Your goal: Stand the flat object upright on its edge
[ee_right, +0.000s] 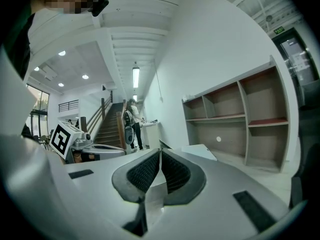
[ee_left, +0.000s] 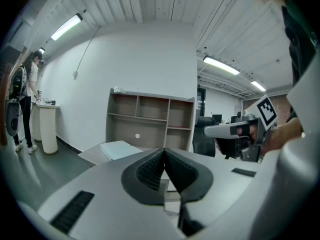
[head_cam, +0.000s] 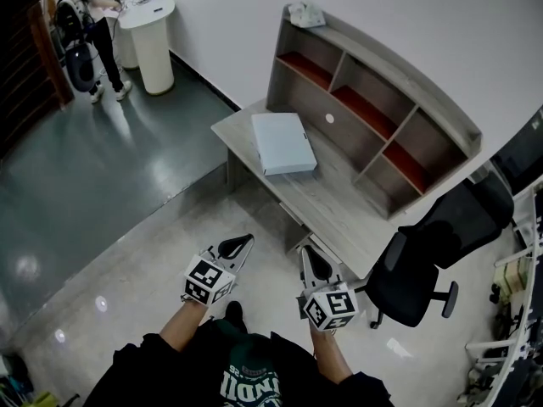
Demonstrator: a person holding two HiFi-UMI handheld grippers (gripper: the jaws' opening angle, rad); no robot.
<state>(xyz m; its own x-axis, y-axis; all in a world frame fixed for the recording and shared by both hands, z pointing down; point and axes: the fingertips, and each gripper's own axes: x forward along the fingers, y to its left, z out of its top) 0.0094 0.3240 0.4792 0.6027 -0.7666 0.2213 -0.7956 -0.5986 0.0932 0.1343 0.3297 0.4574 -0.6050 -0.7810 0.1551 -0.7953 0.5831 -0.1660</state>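
Well ahead, the pale flat object point(head_cam: 283, 142) lies flat on the grey surface point(head_cam: 339, 206), toward its 11 o'clock end, just before the shelf unit point(head_cam: 373, 100). What looks like a crumpled cloth point(head_cam: 305, 13) tops the shelves. A black office chair point(head_cam: 424, 261) crowds the surface's edge at 4 o'clock. The left claw point(head_cam: 238, 246) and right claw point(head_cam: 314, 263) are both closed and empty, over the floor point(head_cam: 153, 253) at 6 o'clock.

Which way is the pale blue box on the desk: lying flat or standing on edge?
Lying flat. The head view shows the box with its broad face up, resting on the desk in front of the shelf.
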